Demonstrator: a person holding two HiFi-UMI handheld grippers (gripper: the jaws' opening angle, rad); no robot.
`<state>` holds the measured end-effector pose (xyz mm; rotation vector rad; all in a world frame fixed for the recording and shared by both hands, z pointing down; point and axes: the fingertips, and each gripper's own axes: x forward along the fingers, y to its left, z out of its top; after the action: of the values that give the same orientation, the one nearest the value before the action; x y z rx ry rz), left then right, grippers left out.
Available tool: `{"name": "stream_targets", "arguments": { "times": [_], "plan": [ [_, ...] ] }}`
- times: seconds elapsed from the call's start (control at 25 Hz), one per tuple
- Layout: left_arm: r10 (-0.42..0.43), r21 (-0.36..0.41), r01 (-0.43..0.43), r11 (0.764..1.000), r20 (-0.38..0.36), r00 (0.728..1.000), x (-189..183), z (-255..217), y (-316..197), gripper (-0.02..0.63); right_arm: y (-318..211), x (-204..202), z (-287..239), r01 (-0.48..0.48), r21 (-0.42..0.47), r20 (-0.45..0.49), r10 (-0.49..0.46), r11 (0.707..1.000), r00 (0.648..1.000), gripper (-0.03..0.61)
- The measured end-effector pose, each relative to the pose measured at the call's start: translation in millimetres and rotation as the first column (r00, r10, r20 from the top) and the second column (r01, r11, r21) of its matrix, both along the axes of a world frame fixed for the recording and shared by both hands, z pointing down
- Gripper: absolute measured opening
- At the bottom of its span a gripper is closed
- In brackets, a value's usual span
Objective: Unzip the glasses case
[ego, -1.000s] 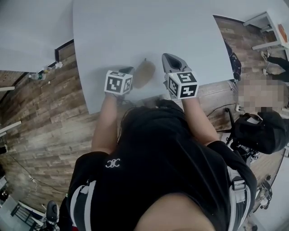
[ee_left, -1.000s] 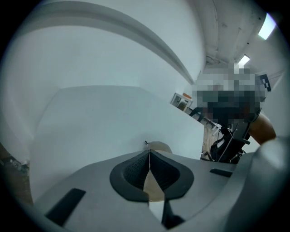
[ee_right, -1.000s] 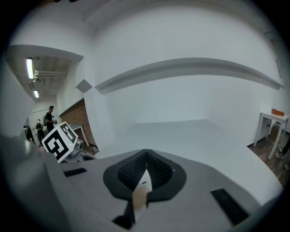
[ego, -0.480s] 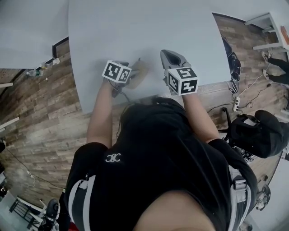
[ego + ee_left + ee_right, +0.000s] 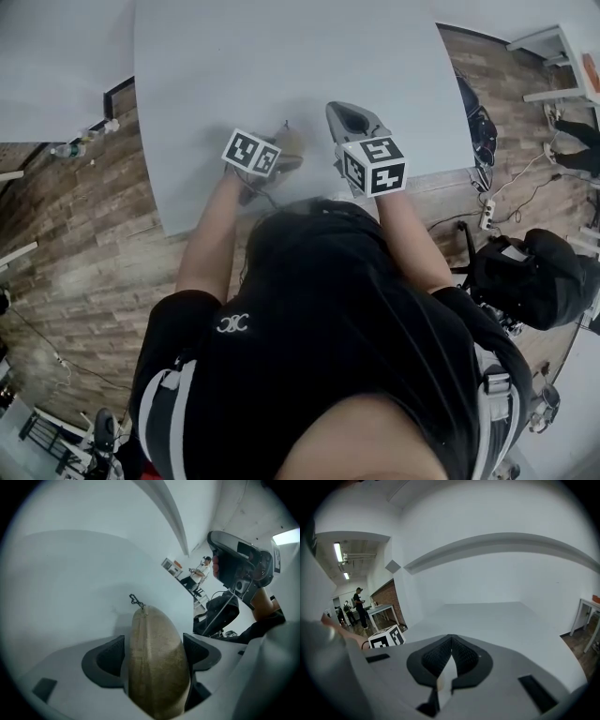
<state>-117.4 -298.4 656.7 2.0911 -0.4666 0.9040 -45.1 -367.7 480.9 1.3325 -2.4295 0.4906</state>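
Both bare forearms reach forward over the near edge of the bench (image 5: pixel 281 56), the left forearm (image 5: pixel 211 234) angled inward and the right forearm (image 5: pixel 408 234) straighter. The left hand-held gripper (image 5: pixel 154 654) tips steeply down; its jaws have just been opening and stand wide, the glasses case (image 5: pixel 152 620) between its pads (image 5: pixel 110 656). The right hand-held gripper (image 5: pixel 451 648) points flatter, jaws pressed together.
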Motion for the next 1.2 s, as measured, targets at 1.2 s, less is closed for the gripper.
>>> {"name": "stream_targets", "arguments": {
  "times": [1.2],
  "plan": [
    [-0.032, 0.703, -0.032, 0.71, 0.078, 0.996, 29, -150, -23, 0.318, 21, -46, -60, 0.177, 0.116, 0.198, -0.197, 0.977, 0.96, 0.075]
  ]
}}
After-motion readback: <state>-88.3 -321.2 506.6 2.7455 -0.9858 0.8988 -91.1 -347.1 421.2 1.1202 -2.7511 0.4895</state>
